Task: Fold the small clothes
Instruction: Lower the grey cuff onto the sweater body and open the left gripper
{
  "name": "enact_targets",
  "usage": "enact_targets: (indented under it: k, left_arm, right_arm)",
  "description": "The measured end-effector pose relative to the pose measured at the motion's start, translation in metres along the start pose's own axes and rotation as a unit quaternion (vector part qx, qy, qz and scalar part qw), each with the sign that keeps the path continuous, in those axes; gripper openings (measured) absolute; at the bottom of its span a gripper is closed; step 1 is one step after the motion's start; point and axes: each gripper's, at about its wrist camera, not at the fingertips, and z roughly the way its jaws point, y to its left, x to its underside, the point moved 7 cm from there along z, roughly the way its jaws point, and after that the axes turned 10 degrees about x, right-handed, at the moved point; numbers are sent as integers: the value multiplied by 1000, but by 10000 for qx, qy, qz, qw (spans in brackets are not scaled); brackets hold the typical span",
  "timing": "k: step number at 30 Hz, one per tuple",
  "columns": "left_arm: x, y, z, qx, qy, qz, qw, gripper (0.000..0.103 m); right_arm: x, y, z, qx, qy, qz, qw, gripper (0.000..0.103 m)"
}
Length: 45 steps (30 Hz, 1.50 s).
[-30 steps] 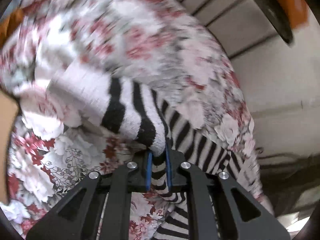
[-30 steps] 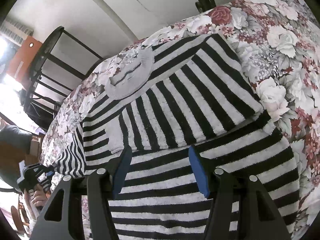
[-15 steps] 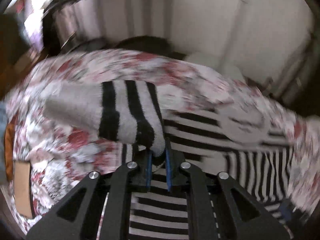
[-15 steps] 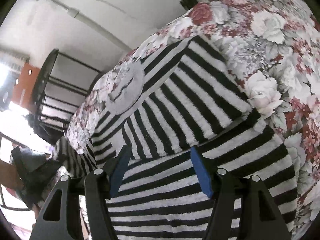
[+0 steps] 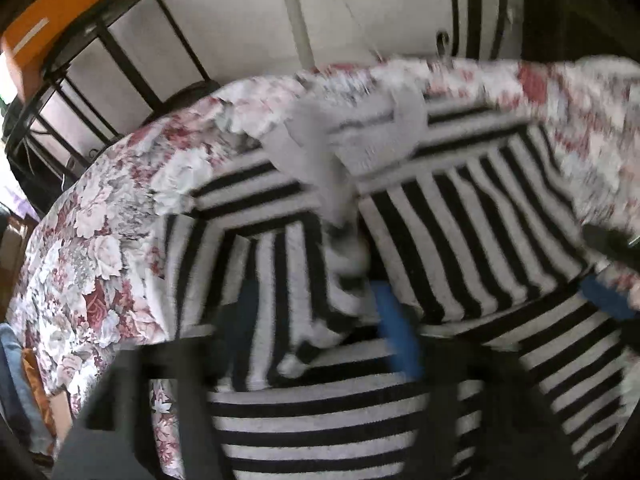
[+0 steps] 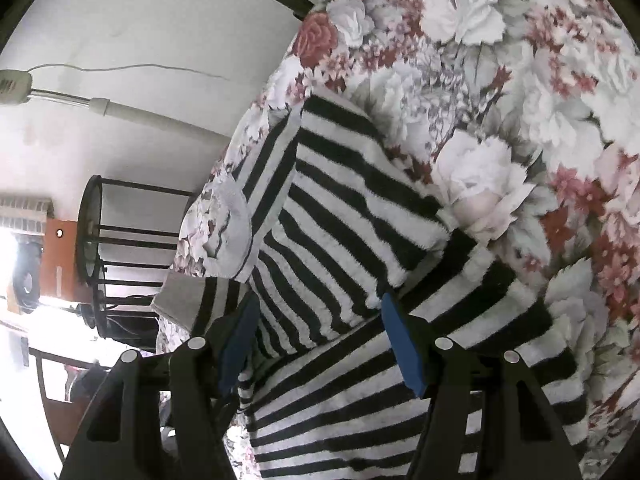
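Letting go is the news on my left side: a second ago my left gripper (image 5: 316,332) was pinched tight on the sleeve (image 5: 332,216) of the striped sweater (image 6: 344,240), carrying it up and over, and now its jaws stand apart with the sleeve dropped across the sweater's body. By my reckoning, both sleeves are now folded in and the next fold should be bottom hem up toward the collar. My right gripper (image 6: 320,344) has its jaws wide apart as before, hovering low over the hem end and holding nothing. The sweater lies flat on the flowered bedspread (image 6: 540,100), near its edge, with the grey collar (image 6: 228,232) at the far end. It is fuzzy, thick knit, black and white bands, with plain grey cuffs; soft and floppy, so folds will sit rounded and may creep open. The bedspread beneath is smooth printed cloth, a little rumpled.
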Motion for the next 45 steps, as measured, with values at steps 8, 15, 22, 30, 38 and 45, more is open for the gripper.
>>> enact_targets:
  k: [8, 15, 22, 30, 38, 45]
  left_arm:
    - [-14, 48, -40, -133, -435, -49, 9990, 95]
    - [10, 128, -8, -655, 256, -722, 9949, 95]
    - [32, 174, 23, -995, 829, -1252, 9836, 95]
    - [45, 209, 38, -966, 1144, -1836, 9715, 95]
    - [41, 206, 40, -896, 950, -1896, 9731, 95]
    - [63, 183, 76, -1259, 1733, -1331, 9677, 95]
  right_arm:
    - [12, 30, 6, -81, 78, -455, 9989, 64]
    - [9, 12, 31, 85, 193, -339, 9992, 63]
    - [15, 31, 64, -204, 444, -482, 9976, 53]
    - [21, 46, 88, 34, 244, -865, 9959, 32]
    - [0, 97, 14, -39, -1156, -1881, 9753, 7]
    - [-8, 23, 74, 688, -94, -912, 9934, 9]
